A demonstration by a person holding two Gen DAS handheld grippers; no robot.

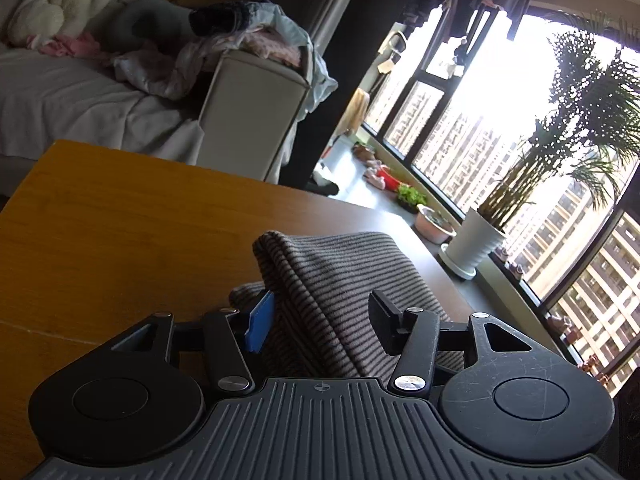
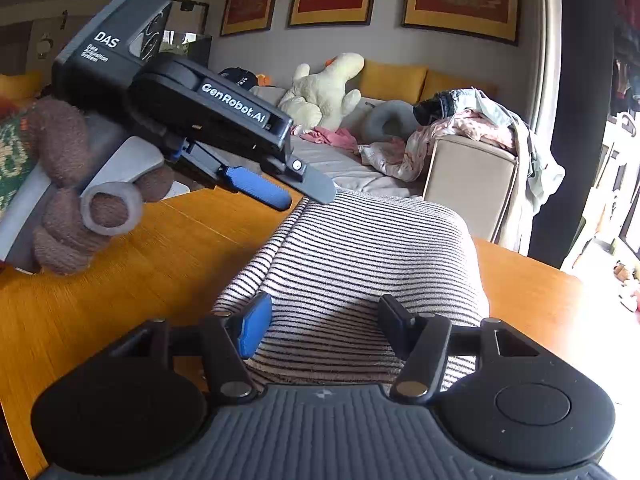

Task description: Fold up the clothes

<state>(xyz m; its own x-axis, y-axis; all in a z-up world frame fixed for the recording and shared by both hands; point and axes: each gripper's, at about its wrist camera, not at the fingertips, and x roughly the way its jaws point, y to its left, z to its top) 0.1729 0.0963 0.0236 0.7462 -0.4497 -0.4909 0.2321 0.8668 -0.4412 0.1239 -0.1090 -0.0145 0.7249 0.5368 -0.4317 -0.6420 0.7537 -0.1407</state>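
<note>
A folded striped garment (image 1: 340, 292), pale with thin dark stripes, lies on the wooden table (image 1: 120, 232). My left gripper (image 1: 320, 320) is open, its fingers standing on either side of the garment's thick folded edge, not pinching it. My right gripper (image 2: 326, 322) is open too, fingers spread over the near edge of the same garment (image 2: 360, 248). In the right wrist view the left gripper (image 2: 300, 192) hovers at the garment's far left corner, held by a hand in a brown glove (image 2: 64, 184).
A sofa (image 1: 80, 92) behind the table holds a pile of loose clothes (image 1: 248, 40) and a white plush toy (image 1: 64, 0). Large windows with a potted palm (image 1: 476, 240) stand to the right. The table (image 2: 140, 264) extends left and right of the garment.
</note>
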